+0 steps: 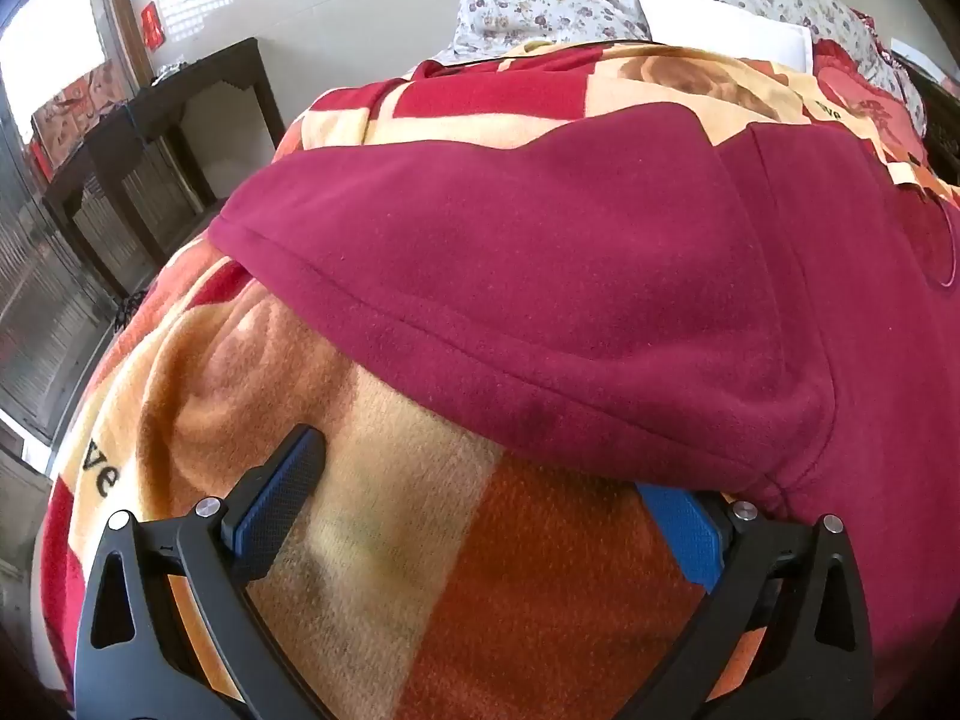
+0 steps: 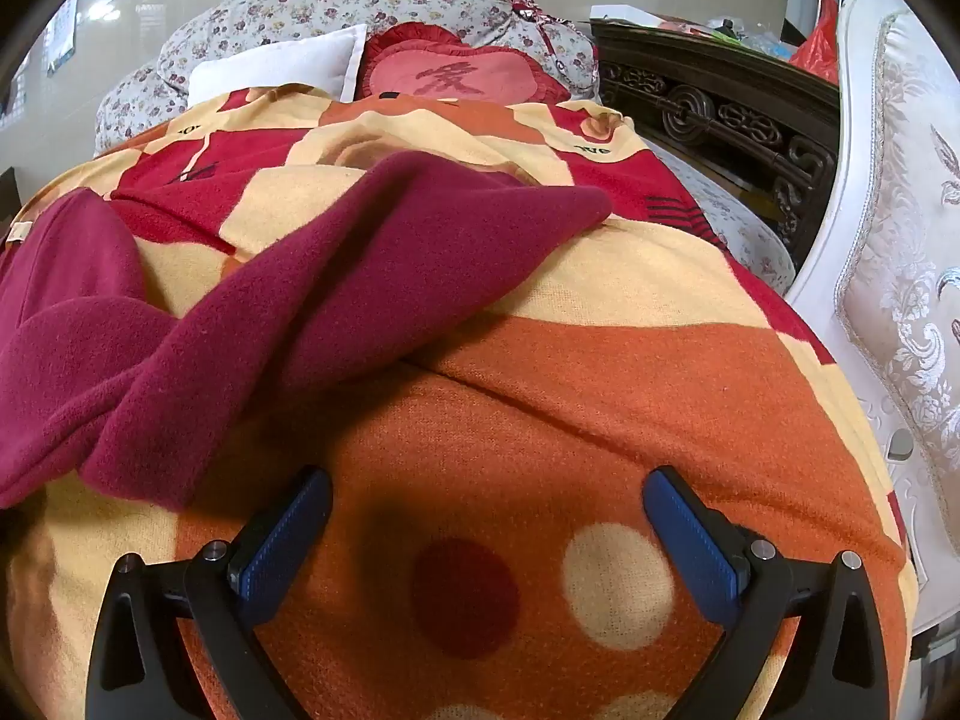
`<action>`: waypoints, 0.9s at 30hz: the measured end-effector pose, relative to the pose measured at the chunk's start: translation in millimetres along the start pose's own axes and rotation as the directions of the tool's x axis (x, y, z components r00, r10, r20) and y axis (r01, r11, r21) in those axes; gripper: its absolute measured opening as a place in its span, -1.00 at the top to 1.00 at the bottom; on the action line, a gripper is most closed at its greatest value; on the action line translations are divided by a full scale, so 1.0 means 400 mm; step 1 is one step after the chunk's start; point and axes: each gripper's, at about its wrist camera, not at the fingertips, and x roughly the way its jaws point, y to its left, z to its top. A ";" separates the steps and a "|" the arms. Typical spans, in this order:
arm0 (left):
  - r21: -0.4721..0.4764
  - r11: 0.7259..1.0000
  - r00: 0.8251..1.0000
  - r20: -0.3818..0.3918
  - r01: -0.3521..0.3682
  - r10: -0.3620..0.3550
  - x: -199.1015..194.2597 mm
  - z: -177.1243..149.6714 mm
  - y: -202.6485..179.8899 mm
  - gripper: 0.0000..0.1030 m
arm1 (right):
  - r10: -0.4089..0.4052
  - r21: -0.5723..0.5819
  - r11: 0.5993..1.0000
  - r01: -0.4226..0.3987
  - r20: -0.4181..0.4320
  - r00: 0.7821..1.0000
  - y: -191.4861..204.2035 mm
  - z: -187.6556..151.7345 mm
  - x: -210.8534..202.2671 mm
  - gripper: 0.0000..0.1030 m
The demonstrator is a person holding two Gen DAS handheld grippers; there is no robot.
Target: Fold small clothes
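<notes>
- Two grippers hang over the bed, both tilted down and both empty: the left gripper (image 1: 480,480) has its jaws spread wide with nothing between the pads, and the right gripper (image 2: 486,510) is equally wide above bare blanket.
- We find the task's thing, a maroon fleece garment (image 1: 570,276), lying spread on the patterned blanket (image 2: 600,390) that covers the bed.
- In the left wrist view, the garment's stitched hem (image 1: 480,354) runs diagonally just beyond the fingertips; the right-hand pad (image 1: 678,516) sits at, and partly under, the fabric edge.
- In the right wrist view, a sleeve (image 2: 372,264) lies crumpled and twisted to the left of the jaws, apart from them.
- We judge the fleece soft, light and limp: it will sag and drape, not hold a crease.
- We would pinch it at the hem or the sleeve end, where the doubled edge gives firm purchase.
- Risk, as we judge it: the pads may catch the blanket underneath.
</notes>
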 end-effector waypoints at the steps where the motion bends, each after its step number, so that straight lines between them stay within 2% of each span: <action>1: 0.004 1.000 1.000 0.001 -0.005 0.005 0.000 0.000 0.000 -0.99 | 0.000 0.000 1.000 0.000 0.000 1.000 0.000 0.000 0.000 -1.00; 15: -0.002 1.000 1.000 0.000 -0.019 0.019 -0.003 -0.009 0.002 -0.99 | 0.002 -0.001 1.000 -0.002 0.000 1.000 -0.002 -0.001 0.000 -1.00; 19: 0.001 1.000 0.997 -0.082 -0.007 0.007 -0.005 0.006 0.009 -0.99 | -0.007 -0.005 1.000 0.007 0.000 1.000 0.003 0.000 -0.001 -1.00; 22: 0.007 1.000 0.995 -0.097 -0.014 0.014 -0.045 -0.012 -0.007 -0.98 | -0.010 -0.007 1.000 0.010 -0.002 1.000 0.009 -0.002 -0.005 -1.00; 24: 0.003 1.000 0.995 -0.100 0.010 -0.009 -0.073 -0.030 -0.019 -0.98 | -0.015 0.002 1.000 0.015 -0.010 1.000 0.014 -0.001 -0.007 -1.00; 27: 0.034 0.999 0.997 -0.080 0.020 -0.017 -0.128 -0.055 -0.046 -0.98 | -0.023 0.010 1.000 0.023 -0.028 0.999 0.015 0.010 -0.009 -1.00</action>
